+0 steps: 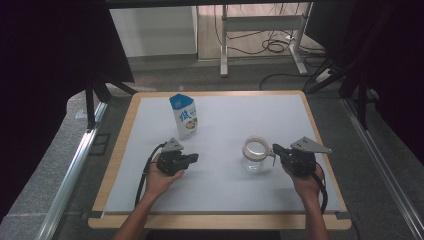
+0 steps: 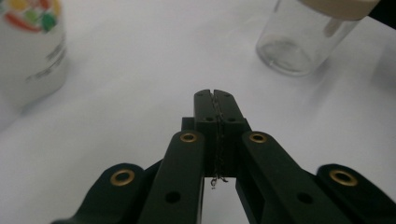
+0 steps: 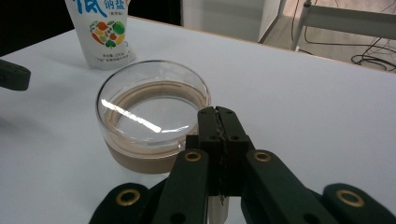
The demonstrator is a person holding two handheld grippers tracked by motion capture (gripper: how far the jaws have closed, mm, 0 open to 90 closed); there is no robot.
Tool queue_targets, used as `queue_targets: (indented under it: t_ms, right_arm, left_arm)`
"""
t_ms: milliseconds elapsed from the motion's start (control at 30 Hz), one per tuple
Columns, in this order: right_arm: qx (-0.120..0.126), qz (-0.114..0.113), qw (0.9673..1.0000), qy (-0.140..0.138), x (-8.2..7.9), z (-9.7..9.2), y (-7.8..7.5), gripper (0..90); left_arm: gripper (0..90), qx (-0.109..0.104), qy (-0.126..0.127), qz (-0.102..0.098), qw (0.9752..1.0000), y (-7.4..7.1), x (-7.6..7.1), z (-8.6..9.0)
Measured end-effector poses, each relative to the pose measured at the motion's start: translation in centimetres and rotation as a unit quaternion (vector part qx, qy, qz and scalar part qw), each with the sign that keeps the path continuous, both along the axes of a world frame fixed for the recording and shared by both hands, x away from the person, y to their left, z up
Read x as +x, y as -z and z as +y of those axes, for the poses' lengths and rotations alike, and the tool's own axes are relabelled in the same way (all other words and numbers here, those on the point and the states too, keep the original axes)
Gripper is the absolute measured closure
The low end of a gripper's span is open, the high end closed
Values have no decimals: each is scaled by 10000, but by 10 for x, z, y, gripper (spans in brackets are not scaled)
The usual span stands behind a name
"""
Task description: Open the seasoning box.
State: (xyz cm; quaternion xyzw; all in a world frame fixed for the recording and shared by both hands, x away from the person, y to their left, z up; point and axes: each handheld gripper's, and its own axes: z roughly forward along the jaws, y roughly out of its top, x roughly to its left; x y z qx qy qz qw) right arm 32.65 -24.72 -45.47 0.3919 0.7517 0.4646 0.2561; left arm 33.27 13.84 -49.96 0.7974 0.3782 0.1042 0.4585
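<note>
From my seat, the glass jar point(image 1: 256, 156) stands upright on the table point(image 1: 220, 190), just beside my right gripper point(image 1: 278, 150) at its 9 o'clock; the left gripper point(image 1: 192, 158) sits well apart. Both sets of fingers are pressed together, empty. The right gripper view shows the jar's clear lid (tan collar beneath); the salt pouch point(image 1: 184, 115) stands at 11 o'clock.

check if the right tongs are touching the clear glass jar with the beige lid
Cannot tell. In the right gripper view the shut right tongs overlap the clear glass jar with the beige lid at its rim, without showing contact or a gap.
</note>
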Motion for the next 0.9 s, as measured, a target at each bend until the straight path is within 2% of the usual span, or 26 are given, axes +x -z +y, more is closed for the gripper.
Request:
queue_targets:
  t_ms: [267,433,900]
  right_arm:
    - [11,6,10000,-8,0,-1,0,898]
    - [4,19,10000,-14,-1,-1,1,897]
    - [19,25,10000,-18,-1,-1,1,897]
  left_arm:
    - [900,-83,273,32,9996,-6,9,-25]
    - [900,-281,388,145,9987,-7,13,-37]
    - [900,-190,712,110,9972,-14,26,-83]
